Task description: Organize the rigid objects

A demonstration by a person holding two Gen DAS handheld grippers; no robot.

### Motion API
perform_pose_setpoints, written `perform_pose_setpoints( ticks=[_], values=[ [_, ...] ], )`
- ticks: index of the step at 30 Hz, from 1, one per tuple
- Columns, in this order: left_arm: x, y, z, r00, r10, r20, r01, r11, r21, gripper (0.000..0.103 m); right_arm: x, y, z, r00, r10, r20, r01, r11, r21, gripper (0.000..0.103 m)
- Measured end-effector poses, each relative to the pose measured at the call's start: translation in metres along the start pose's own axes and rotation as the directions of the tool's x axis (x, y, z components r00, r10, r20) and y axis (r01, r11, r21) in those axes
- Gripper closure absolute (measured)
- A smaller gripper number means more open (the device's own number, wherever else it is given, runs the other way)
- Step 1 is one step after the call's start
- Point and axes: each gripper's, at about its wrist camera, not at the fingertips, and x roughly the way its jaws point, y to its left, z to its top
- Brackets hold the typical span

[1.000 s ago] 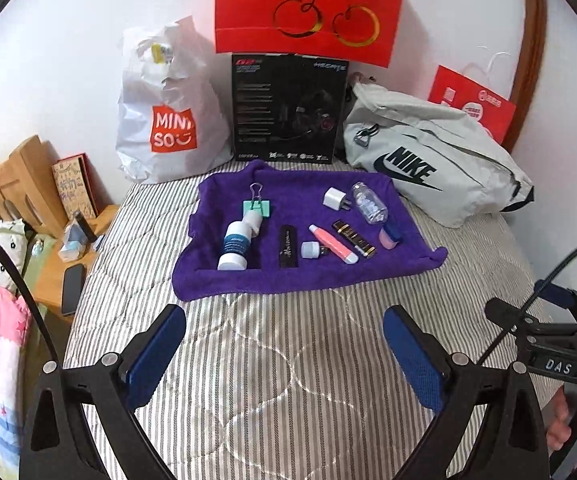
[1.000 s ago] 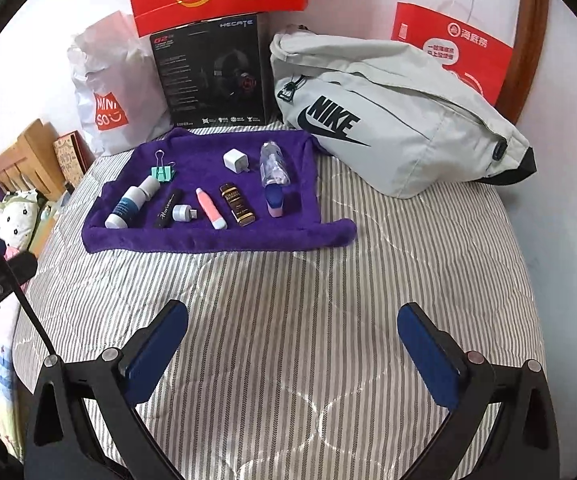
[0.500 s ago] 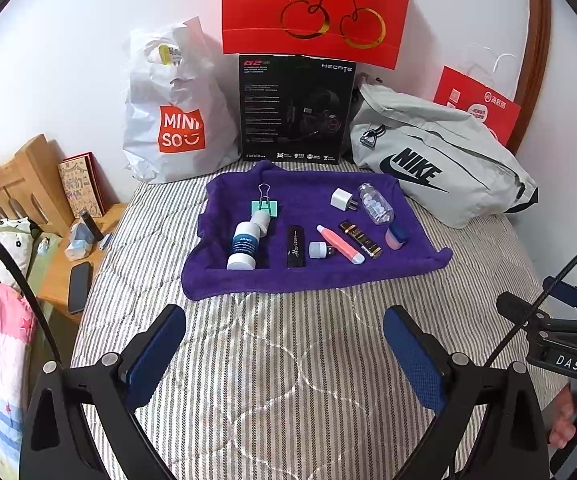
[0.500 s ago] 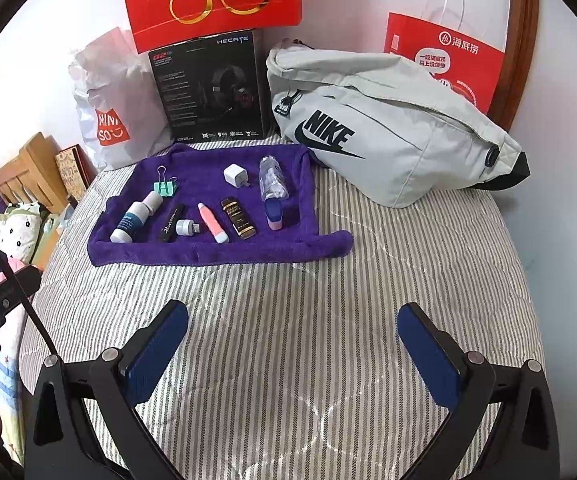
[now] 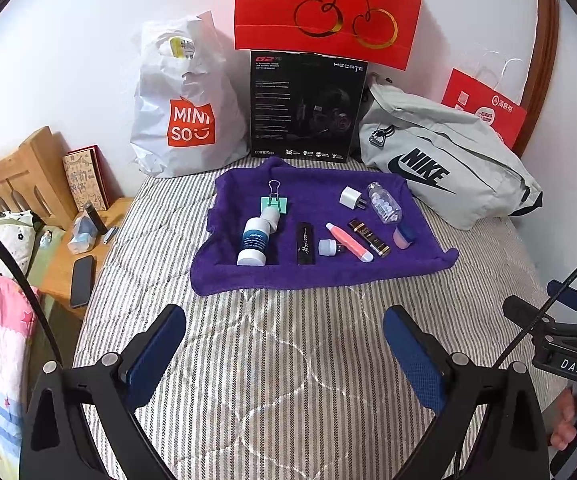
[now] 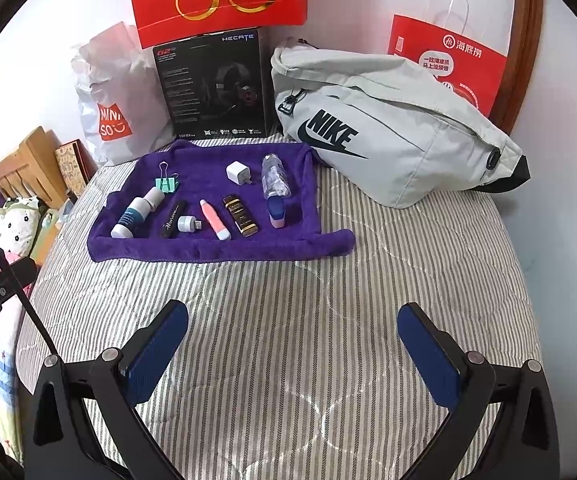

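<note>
Both the left gripper (image 5: 284, 344) and right gripper (image 6: 292, 344) hover level over the striped mattress (image 6: 288, 300), jaws spread wide, empty — closer than before to the purple towel (image 5: 320, 268) at twelve o'clock, small items on it.

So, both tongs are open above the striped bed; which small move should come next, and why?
Probably bring the right tongs forward toward the purple towel. Both the right and the left tongs are open and empty, well short of the small items, and the pink-capped clear bottle at the towel's right end looks like the closest pick for that side.
</note>
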Motion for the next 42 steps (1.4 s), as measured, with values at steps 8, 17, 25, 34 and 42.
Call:
perform_pose_setpoints(
  ticks=[8,17,25,34,42],
  values=[
    [-0.0016,-0.0016,-0.0003,1.000,0.001,0.000,-0.001,1.000,0.020,0.003,-0.0010,-0.0017,0.0003,1.000,-0.002,0.001,0.002,1.000,0.002,0.000],
    [-0.0039,-0.0014,-0.0009,1.000,-0.001,0.006,0.001,1.000,0.016,0.003,-0.0025,-0.0005,-0.0009,1.000,0.002,0.000,-0.002,1.000,-0.002,0.000],
    [-0.0035,-0.0004,-0.0001,1.000,-0.006,0.002,0.006,1.000,0.020,0.003,-0.0045,0.0015,-0.0005,1.000,-0.002,0.005,0.002,1.000,-0.010,0.000],
    [-0.0042,-0.0017,-0.0004,1.000,-0.002,0.001,0.002,1.000,0.030,0.003,-0.0044,0.0011,-0.0008,1.000,-0.007,0.003,0.007,1.000,-0.015,0.000],
    [-0.0040,-0.0020,-0.0010,1.000,-0.001,0.000,0.001,1.000,0.028,0.003,-0.0051,-0.0005,-0.0018,1.000,-0.009,0.002,0.009,1.000,-0.013,0.000]
  ],
)
